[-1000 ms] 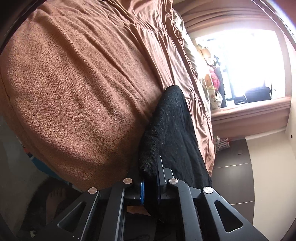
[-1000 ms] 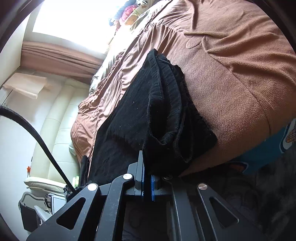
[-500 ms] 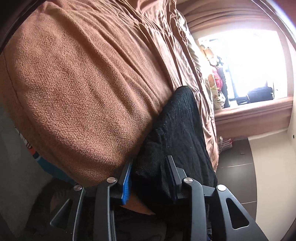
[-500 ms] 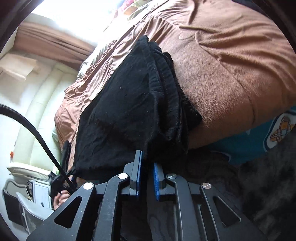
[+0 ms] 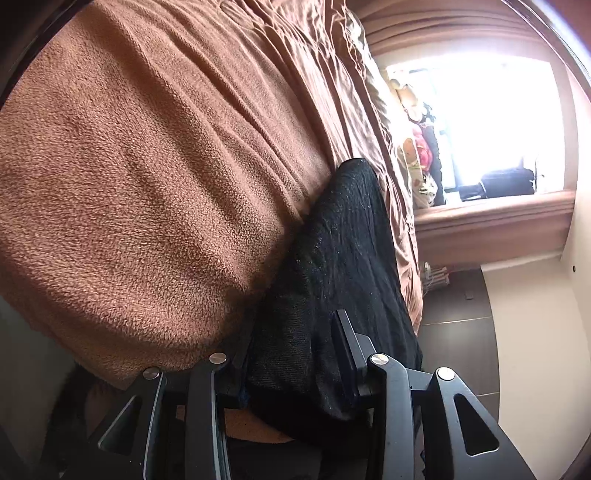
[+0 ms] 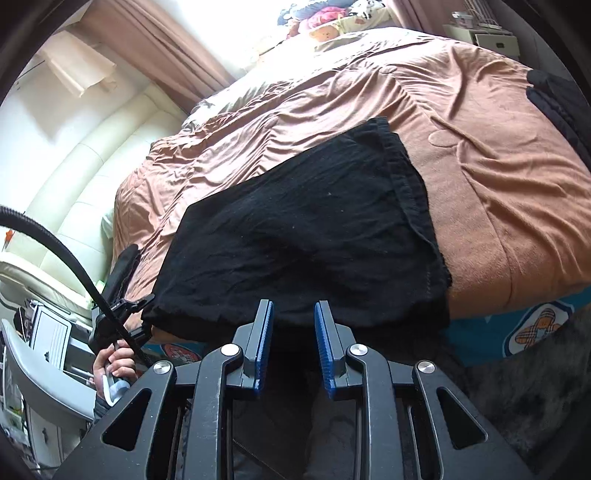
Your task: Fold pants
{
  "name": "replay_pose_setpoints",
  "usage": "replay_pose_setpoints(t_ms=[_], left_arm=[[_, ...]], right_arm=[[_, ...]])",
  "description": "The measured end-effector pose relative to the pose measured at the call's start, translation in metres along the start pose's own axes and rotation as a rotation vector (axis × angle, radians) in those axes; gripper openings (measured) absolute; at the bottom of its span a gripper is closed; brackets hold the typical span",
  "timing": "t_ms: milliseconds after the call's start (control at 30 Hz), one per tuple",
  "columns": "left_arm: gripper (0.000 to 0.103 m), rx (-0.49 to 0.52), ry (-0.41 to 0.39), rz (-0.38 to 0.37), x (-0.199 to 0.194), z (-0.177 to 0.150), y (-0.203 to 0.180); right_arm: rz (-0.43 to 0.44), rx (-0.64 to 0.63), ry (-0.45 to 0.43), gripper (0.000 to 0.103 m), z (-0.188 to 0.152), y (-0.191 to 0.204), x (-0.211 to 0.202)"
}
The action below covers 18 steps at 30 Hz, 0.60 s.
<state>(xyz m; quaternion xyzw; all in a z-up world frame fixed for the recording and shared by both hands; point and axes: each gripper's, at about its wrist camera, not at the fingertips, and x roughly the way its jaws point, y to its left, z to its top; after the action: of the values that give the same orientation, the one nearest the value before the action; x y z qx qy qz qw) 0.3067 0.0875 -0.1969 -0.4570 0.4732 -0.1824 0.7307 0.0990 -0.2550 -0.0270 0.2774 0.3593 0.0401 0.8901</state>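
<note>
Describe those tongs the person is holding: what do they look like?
Both tongs are black, with flat triangular linkage arms that have cut-out windows and round silver rivets at the joints. The right tongs carry two straight fingers faced with ridged blue pads. The left tongs are built alike, though only a sliver of blue shows. A thick black cable runs to the left tool, whose hand grips a pale handle.

I see a brown fleece blanket point(image 6: 480, 177) covering the bed. At 12 o'clock, stuffed toys point(image 6: 325, 22) line the bright window point(image 5: 491, 122). A brown curtain point(image 6: 166, 44) hangs at 11 o'clock. A cream padded headboard point(image 6: 77, 177) stands at 9 o'clock. A teal printed sheet point(image 6: 517, 328) shows at 4 o'clock.
</note>
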Motion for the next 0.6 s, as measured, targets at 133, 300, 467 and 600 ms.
replay_pose_setpoints(t_ms=[133,300,467,600], left_arm=[[0.013,-0.004,0.003,-0.045,-0.002,-0.003,0.004],[0.01,-0.013,-0.023,-0.079,-0.017,-0.009,0.003],[0.01,-0.01,-0.038,-0.089,-0.033,-0.016,0.002],[0.009,-0.016,-0.043,-0.103,-0.044,-0.025,0.005]], right_arm=[[0.0,-0.027,0.028,0.021,0.004,0.023,0.027],[0.006,-0.075,0.063,0.021,0.01,0.052,0.059],[-0.038,-0.136,0.091,0.021,0.017,0.076,0.082],[-0.065,-0.177,0.103,0.021,0.021,0.091,0.096]])
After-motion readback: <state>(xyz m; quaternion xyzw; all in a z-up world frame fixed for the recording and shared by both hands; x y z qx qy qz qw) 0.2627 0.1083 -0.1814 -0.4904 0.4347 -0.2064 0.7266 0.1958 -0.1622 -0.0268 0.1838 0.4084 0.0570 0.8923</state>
